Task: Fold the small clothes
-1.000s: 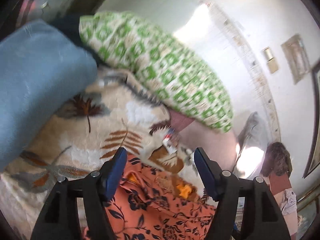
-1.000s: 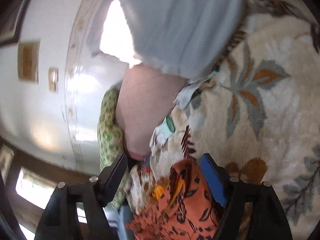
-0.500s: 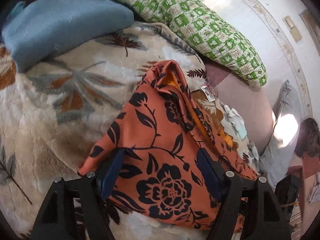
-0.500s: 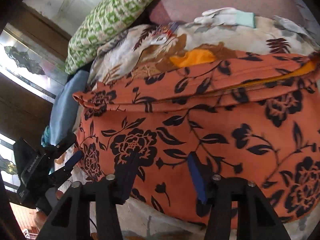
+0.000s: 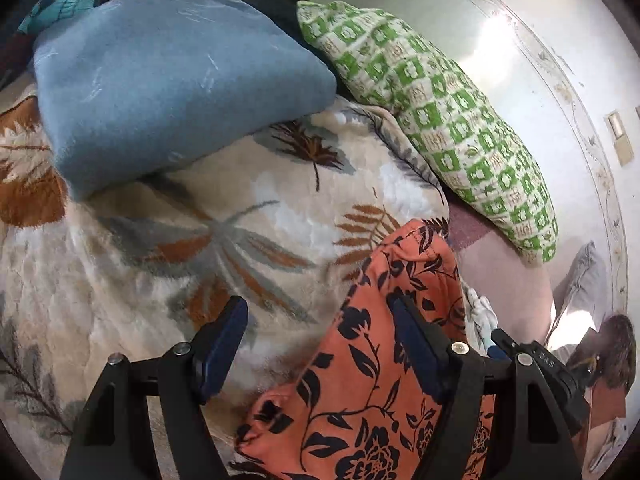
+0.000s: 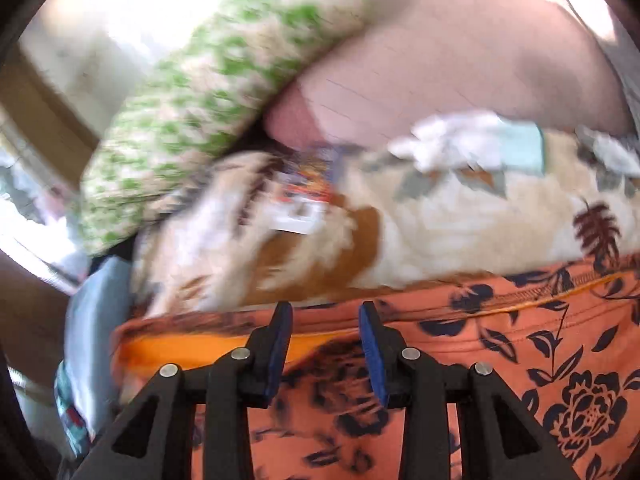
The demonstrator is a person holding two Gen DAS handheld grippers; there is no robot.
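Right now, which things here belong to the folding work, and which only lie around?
For the job:
- orange floral garment
- left claw
- right claw, closing over the garment

Only lying about:
- blue blanket
- green patterned pillow
- leaf-print blanket

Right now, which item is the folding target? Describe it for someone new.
Start at the cream leaf-print blanket covering the bed. Past the blue folded blanket and the green checked pillow, nearer the camera, lies the orange garment. Its black flower print is the only one there.
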